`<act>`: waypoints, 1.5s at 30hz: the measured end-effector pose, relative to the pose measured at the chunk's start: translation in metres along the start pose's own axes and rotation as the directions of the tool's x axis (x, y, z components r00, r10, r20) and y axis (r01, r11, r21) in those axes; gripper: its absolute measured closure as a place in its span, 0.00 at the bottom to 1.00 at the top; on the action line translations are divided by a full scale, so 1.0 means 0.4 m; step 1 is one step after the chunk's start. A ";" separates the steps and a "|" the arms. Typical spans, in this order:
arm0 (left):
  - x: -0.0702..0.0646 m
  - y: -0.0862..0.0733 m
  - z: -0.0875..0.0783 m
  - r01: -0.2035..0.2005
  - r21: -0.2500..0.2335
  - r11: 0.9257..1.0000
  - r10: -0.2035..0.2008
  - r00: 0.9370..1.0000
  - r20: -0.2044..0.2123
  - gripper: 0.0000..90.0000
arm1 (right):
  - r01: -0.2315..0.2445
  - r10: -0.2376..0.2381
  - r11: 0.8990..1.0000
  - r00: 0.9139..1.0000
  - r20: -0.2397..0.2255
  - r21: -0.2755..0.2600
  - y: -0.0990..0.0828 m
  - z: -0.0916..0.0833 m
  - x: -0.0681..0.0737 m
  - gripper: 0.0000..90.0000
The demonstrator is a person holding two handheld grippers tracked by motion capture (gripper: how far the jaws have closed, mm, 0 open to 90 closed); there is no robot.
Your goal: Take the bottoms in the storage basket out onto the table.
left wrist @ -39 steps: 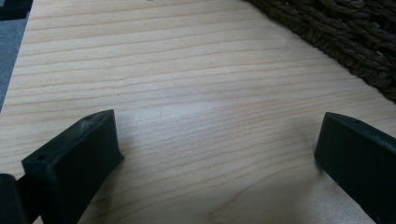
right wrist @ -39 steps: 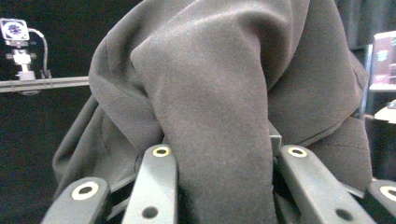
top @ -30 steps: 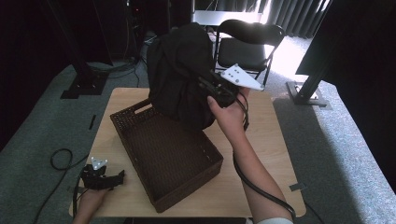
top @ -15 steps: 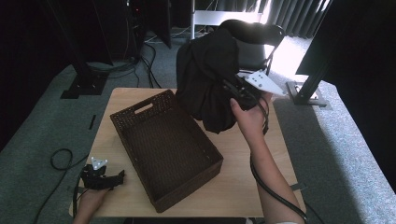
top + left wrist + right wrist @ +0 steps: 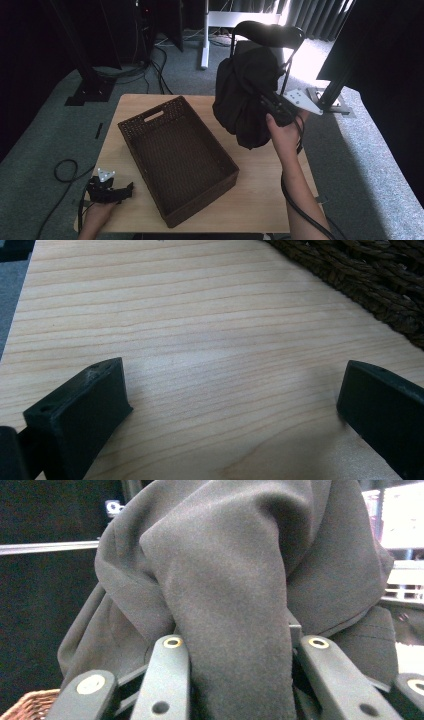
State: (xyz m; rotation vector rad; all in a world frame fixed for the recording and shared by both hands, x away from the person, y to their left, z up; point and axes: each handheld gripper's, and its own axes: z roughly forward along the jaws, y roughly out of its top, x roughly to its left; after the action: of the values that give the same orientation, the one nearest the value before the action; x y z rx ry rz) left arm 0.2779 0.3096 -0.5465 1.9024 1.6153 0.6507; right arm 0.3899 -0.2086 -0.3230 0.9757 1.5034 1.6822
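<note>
Right gripper, fingers clenched on dark cloth, now farther right of basket; left gripper fingers spread.

High view: room dim, surroundings near black. Strong daylight enters at upper right, blowing out the floor behind the chair. Table evenly lit and slightly soft. Left gripper view: bright, wood grain sharp, pale glare patch mid-frame, faint shadows beside the near jaws, which blur slightly. Right gripper view: cloth softly lit, overexposed window at upper right, black background left.
</note>
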 end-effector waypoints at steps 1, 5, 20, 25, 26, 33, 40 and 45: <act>0.000 0.000 0.000 0.000 0.000 1.000 0.000 1.000 0.000 0.00 | -0.002 0.001 1.000 1.000 0.010 0.009 -0.008 -0.003 -0.007 0.78; 0.000 0.000 0.000 0.000 0.000 1.000 0.000 1.000 0.000 0.00 | -0.012 0.011 0.999 0.999 0.035 0.036 -0.047 -0.012 -0.034 0.78; 0.000 0.000 0.000 0.000 0.001 1.000 0.000 1.000 0.000 0.00 | -0.093 0.069 0.978 0.989 0.127 0.189 -0.221 -0.024 -0.118 0.78; 0.000 0.000 0.000 0.000 0.001 1.000 0.000 1.000 0.000 0.00 | -0.118 0.084 0.971 0.983 0.164 0.209 -0.284 -0.033 -0.140 0.78; 0.000 0.000 0.000 0.000 0.001 1.000 0.000 1.000 0.000 0.00 | -0.123 0.087 0.968 0.982 0.166 0.221 -0.295 -0.032 -0.143 0.78; 0.000 0.000 0.000 0.000 0.001 1.000 0.000 1.000 0.000 0.00 | -0.169 0.115 0.944 0.973 0.199 0.282 -0.387 -0.015 -0.153 0.78; 0.000 0.000 0.000 -0.001 0.001 1.000 0.001 1.000 0.000 0.00 | -0.160 0.096 0.923 0.976 0.195 0.349 -0.446 0.024 -0.136 0.77; 0.000 0.000 0.000 0.000 0.001 1.000 0.000 1.000 0.000 0.00 | -0.187 0.116 0.906 0.972 0.203 0.381 -0.480 0.049 -0.139 0.76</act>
State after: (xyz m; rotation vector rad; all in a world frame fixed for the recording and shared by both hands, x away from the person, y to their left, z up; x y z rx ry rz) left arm 0.2778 0.3095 -0.5464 1.9036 1.6158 0.6497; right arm 0.4345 -0.2256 -0.5181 1.4517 1.7211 1.3689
